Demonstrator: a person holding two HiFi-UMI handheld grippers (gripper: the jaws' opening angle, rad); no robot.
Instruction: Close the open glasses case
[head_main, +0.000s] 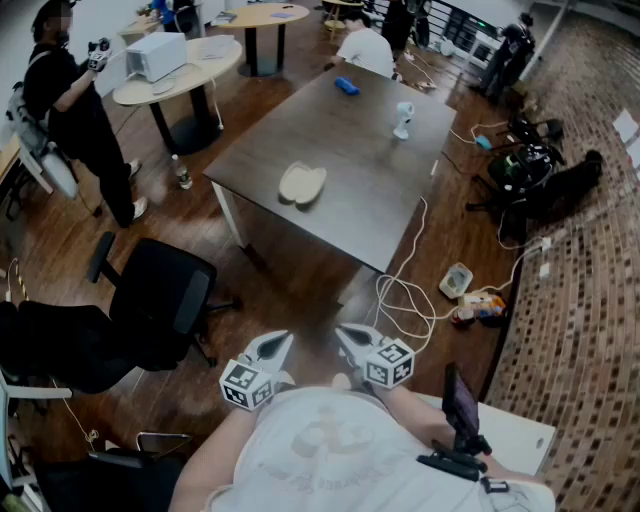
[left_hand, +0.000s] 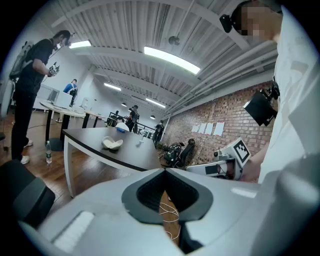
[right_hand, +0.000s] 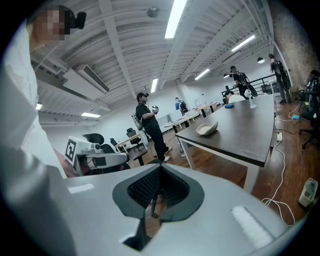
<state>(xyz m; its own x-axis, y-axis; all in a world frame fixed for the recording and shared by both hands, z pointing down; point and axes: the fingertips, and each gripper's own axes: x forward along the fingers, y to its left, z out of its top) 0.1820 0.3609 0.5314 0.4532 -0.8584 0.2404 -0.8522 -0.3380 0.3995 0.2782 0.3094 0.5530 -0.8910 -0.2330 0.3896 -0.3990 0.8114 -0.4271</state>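
Note:
The open glasses case (head_main: 302, 185) is beige and lies with both halves spread on the dark table (head_main: 370, 190), near its front left corner. It also shows small in the left gripper view as the case (left_hand: 112, 144) and in the right gripper view as the case (right_hand: 207, 129). My left gripper (head_main: 274, 347) and right gripper (head_main: 350, 338) hang close to my body, well short of the table, over the wooden floor. Both are shut and hold nothing; the jaws of the left gripper (left_hand: 164, 171) and of the right gripper (right_hand: 160, 166) meet at their tips.
A blue object (head_main: 346, 86) and a small white device (head_main: 403, 118) stand at the table's far end. A black office chair (head_main: 160, 290) is at the left, white cables (head_main: 405, 300) lie on the floor ahead. A person (head_main: 75, 110) stands by a round table (head_main: 180, 70).

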